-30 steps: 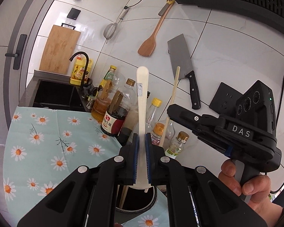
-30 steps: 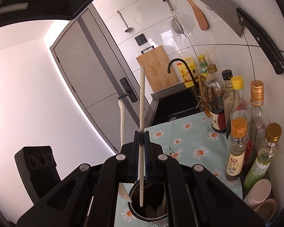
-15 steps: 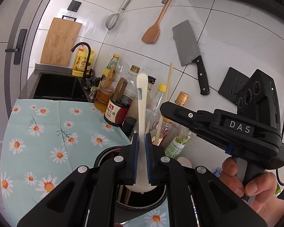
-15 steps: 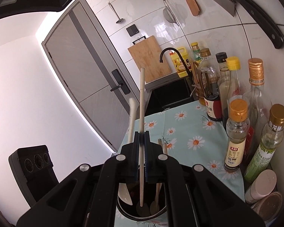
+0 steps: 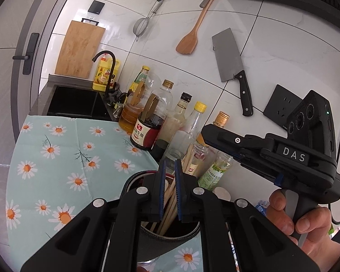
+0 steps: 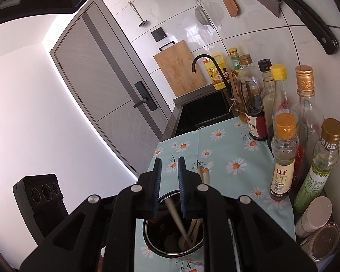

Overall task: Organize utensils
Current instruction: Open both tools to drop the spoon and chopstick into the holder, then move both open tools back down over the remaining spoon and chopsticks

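Showing right claw | left view only | empty, parted

Bright, even daylight fills both views; the white wall tiles carry soft glare (strongest in the right view), and fisheye edges bend and darken to black.

The utensil holder at the lower centre of the right wrist view looks like dark metal with a shiny rim, and the spoons and chopsticks in it are pale, matt wood. It stands on a soft printed cloth (daisies on pale green). Behind, the wall tiles are glossy white, the bottles clear glass or plastic, and the cutting board smooth wood.
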Tool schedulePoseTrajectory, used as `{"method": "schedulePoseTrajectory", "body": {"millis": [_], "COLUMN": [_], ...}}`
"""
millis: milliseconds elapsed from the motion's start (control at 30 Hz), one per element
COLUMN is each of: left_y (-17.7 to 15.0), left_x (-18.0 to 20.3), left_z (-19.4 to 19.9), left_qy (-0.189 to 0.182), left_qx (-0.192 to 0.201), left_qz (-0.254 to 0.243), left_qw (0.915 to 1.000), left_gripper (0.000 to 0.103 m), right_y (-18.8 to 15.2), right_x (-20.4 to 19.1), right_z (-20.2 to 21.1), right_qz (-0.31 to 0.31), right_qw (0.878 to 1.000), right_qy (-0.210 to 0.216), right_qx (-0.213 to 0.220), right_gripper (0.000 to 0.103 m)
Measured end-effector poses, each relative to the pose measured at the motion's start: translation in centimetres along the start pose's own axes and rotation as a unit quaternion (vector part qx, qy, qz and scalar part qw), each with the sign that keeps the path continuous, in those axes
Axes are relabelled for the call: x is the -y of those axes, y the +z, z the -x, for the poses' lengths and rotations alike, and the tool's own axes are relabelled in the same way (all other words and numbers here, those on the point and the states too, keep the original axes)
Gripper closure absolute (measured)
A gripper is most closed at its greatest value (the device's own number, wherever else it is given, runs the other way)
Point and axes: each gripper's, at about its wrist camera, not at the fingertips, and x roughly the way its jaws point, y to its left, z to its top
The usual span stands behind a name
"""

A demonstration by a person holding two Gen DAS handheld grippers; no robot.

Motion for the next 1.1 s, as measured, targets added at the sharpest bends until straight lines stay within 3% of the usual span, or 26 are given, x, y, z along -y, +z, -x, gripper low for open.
{"method": "schedulePoseTrajectory", "body": {"millis": [500, 633, 900, 1100], "left_y": [0.6, 0.2, -2.4, -5.7], "left_x": [2.5, 3.4, 3.8, 3.0], "left_z": [5.5, 7.4, 9.6, 10.7], "left_qy": [-0.003, -0.002, 0.002, 0.007], "left_qx": [0.004, -0.002, -0.034, -0.068], "left_qz": [-0.02, -0.03, -0.039, -0.024], "left_qw": [0.9998, 0.9996, 0.9986, 0.9974], "left_gripper": [0.095, 0.095, 0.095, 0.095], "right_y": [-0.8, -1.5, -4.1, -7.5], "right_x": [-2.7, -3.6, -4.5, -3.9], "right_z": [4.1, 5.6, 7.6, 7.9], "right_qz": [0.023, 0.029, 0.039, 0.033], "right_qw": [1.0, 0.999, 0.998, 0.996], "right_qy": [0.004, 0.013, 0.021, 0.02], "right_qx": [0.0, -0.007, -0.032, -0.079], "right_gripper": [0.086, 0.082, 0.075, 0.073]}}
